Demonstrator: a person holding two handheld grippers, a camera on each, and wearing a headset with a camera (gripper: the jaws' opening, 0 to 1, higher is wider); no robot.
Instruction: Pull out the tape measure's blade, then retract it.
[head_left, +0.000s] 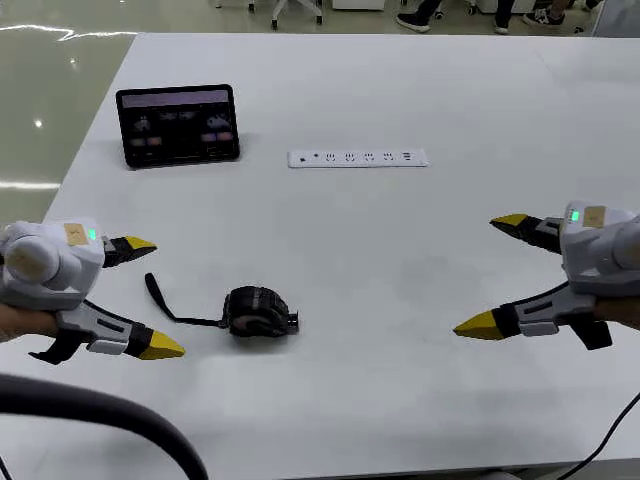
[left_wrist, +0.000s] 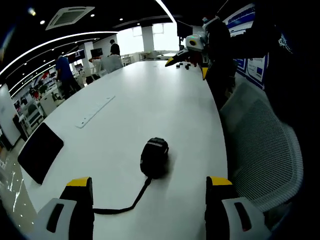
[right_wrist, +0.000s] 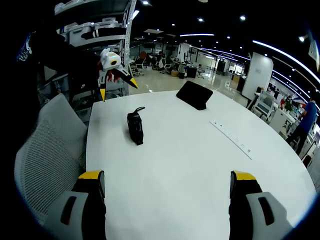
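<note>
A: Where's the tape measure?

B: The tape measure (head_left: 258, 311) is on the white table (head_left: 420, 250), near edge, left of centre. Black case. Its black wrist strap (head_left: 165, 305) trails left across the tabletop. Nothing is touching it.

A: Left gripper?

B: The left gripper (head_left: 163, 296) is just left of it, jaws spread wide and holding nothing. Yellow tips, one on the far side of the strap's loose end and one on the near side. From the left gripper view the tape measure (left_wrist: 154, 156) sits ahead between the two jaws, apart from both, and the strap runs back toward the left jaw.

A: Right one?

B: The right gripper (head_left: 480, 275) is well to the right, also spread and empty, tips pointing left at the case. Its own view puts the tape measure (right_wrist: 135, 127) far ahead and left on the table, with the left gripper (right_wrist: 119, 89) beyond it.

A: Anything else on the bench?

B: A tablet (head_left: 178, 124) is propped up at the far left, screen lit. A white power strip (head_left: 357, 158) lies flat near far centre, right of the tablet. Both are well apart from the tape measure. A white mesh chair (left_wrist: 260, 145) is pulled up at the near edge, and a dark cable (head_left: 100, 410) crosses the near-left corner of the head view.
</note>
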